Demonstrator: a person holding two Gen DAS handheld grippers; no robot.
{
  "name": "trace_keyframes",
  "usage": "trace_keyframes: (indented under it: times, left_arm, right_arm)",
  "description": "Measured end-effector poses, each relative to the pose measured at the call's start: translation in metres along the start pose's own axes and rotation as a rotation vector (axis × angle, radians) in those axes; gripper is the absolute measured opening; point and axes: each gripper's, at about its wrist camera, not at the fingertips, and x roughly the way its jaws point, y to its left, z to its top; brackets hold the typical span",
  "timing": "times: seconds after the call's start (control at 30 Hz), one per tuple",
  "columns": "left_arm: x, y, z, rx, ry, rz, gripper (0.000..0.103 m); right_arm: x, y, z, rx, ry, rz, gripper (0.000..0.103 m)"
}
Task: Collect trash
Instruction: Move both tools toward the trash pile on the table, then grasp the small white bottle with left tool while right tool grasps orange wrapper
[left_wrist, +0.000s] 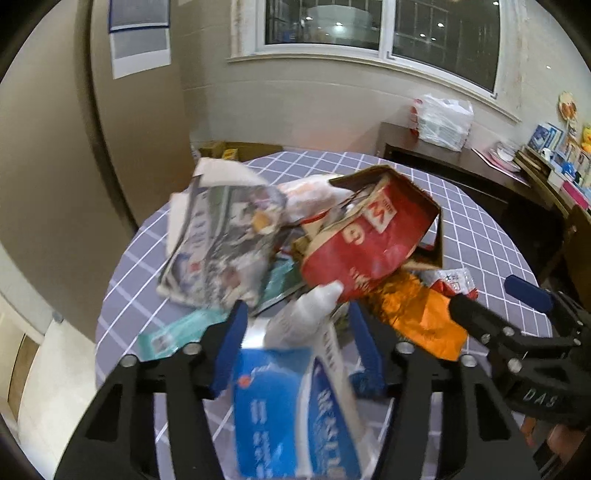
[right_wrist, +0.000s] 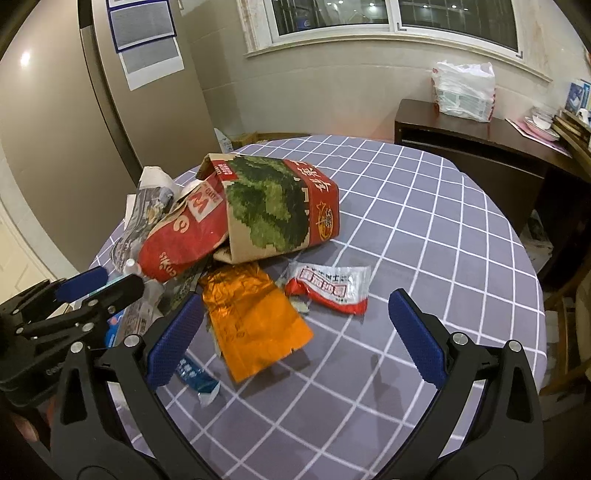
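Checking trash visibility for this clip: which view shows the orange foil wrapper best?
Right wrist view: the orange foil wrapper lies whole and sharp on the checked tablecloth. The left wrist view shows only part, behind the gripper finger.

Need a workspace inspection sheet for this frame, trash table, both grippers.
Surface: round table, grey checked cloth, far right part bare.
Job's things: red paper bag and green-printed bag heaped with newspaper; orange foil wrapper, red-white sachet, small blue wrapper lying flat in front; white bottle at the heap's edge.
Clutter: nothing seen.
Grippers: left gripper appears closed on a blue carton, blurred; right gripper open, over the orange wrapper.
Cables: nothing seen.
Surroundings: dark sideboard with white plastic bag; window.
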Motion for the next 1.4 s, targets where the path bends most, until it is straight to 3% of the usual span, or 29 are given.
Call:
trace_keyframes:
  times: [0.17, 0.3, 0.33, 0.67, 0.87, 1.03, 1.4]
  left_arm:
    - [0.015, 0.004, 0.007, -0.024, 0.009, -0.032, 0.029]
    - [0.013, 0.007, 0.008, -0.035, -0.029, -0.041, 0.026]
    - [0.011, 0.008, 0.007, -0.038, -0.037, -0.049, 0.018]
    - [-0.013, 0.015, 0.003, -0.084, -0.119, -0.059, 0.018]
    - [-0.032, 0.025, 0.002, -0.125, -0.171, -0.027, 0.018]
    - [-0.034, 0.028, -0.003, -0.127, -0.164, 0.019, 0.018]
    - [-0.024, 0.032, -0.009, -0.126, -0.119, 0.026, 0.018]
  right_arm:
    - [0.013, -0.004, 0.002, 0.004, 0.028, 0.005, 0.098]
    - [0.020, -0.007, 0.002, 0.009, 0.052, 0.011, 0.098]
    - [0.022, -0.007, 0.002, 0.007, 0.056, 0.012, 0.098]
    - [0.029, -0.005, 0.001, -0.013, 0.084, 0.021, 0.098]
    - [0.031, 0.011, 0.001, -0.082, 0.098, 0.011, 0.098]
    - [0.036, 0.034, 0.003, -0.174, 0.104, -0.001, 0.084]
    - [0.061, 0.048, 0.013, -0.248, 0.151, 0.004, 0.083]
